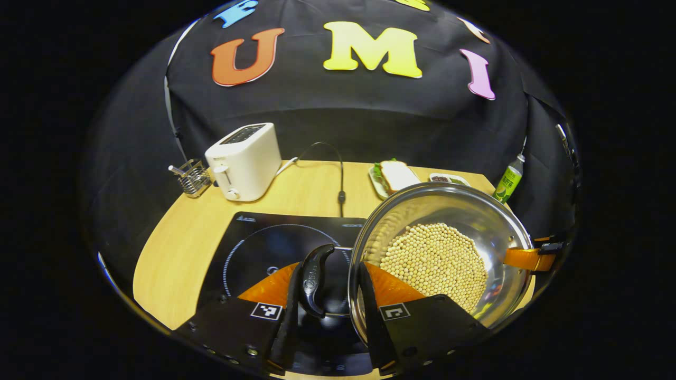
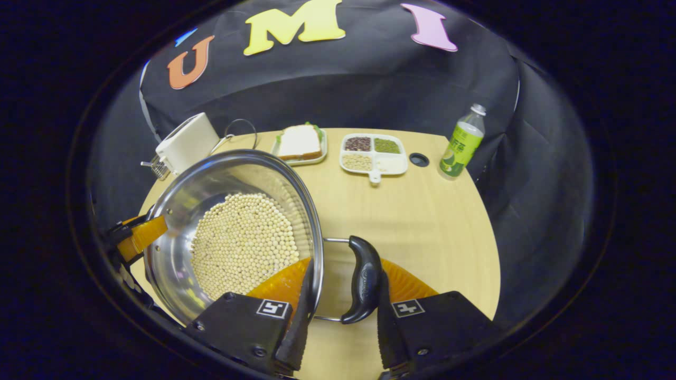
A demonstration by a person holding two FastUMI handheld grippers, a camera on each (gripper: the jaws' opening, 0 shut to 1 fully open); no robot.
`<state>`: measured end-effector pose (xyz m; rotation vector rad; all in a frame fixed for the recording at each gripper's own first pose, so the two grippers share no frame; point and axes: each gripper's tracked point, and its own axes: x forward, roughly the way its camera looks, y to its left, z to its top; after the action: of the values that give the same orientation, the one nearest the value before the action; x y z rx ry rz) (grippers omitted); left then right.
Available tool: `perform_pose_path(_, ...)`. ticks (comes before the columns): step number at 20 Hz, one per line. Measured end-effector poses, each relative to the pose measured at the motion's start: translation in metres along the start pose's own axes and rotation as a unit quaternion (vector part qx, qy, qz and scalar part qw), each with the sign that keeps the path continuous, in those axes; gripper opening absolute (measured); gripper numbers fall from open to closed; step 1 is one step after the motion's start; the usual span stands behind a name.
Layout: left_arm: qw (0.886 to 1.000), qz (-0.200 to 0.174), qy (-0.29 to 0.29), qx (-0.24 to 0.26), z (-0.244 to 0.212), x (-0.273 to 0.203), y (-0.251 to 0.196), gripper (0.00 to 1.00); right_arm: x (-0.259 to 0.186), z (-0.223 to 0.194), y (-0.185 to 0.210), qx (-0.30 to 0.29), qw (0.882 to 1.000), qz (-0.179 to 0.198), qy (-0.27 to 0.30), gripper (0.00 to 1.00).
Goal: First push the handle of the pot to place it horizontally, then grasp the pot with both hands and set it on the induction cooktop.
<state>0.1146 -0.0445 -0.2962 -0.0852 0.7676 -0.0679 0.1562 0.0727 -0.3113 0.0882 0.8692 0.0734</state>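
**A:** Where is the pot, and what are your fingers doing?

**B:** The pot [image 1: 441, 253] is a shiny round steel pan, its floor covered with small pale round beans [image 1: 434, 264]. It seems to hang over the right edge of the induction cooktop [image 1: 264, 248], a flat glossy black slab with a thin ring marked on it. Your left gripper [image 1: 330, 295] has its fingers around the pot's left handle [image 1: 315, 279], a smooth dark curved grip on a thin wire loop; one finger sits beside the handle, the other against the pot wall. In the right gripper view, your right gripper [image 2: 343, 295] straddles the opposite handle [image 2: 362, 279] the same way. I cannot tell whether either pair is truly pressing.

**A:** What could go wrong from here?

**B:** In my judgement, three things. The handles are slick and rounded, so a loose pinch could let the pot swing on its wire loops. The beans are loose and roll freely; the pot looks tilted, and more tilt could spill them onto the pale wooden surface [image 2: 412, 221]. Raising one hand faster than the other would cause that. Also, steel on glass slides easily, so setting it down off-centre could let it skate.

**A:** Anything nearby?

**B:** A white toaster [image 1: 244, 161] stands well behind the cooktop.
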Motion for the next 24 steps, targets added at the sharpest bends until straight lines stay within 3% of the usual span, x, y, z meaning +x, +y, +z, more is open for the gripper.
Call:
perform_pose_path(9, 0.999, 0.038, 0.006, -0.001, 0.000, 0.001, 0.102, 0.52, 0.021, 0.000, 0.106, -0.003, 1.000, 0.022, 0.013, 0.54)
perform_pose_path(14, 0.999, 0.039, 0.014, 0.000, -0.001, 0.014, 0.144, 0.52, 0.034, -0.001, 0.151, 0.007, 1.000, 0.021, 0.018, 0.54)
perform_pose_path(24, 0.998, 0.049, 0.025, 0.009, -0.002, 0.032, 0.188, 0.52, 0.049, -0.003, 0.194, 0.014, 0.999, 0.010, 0.032, 0.54)
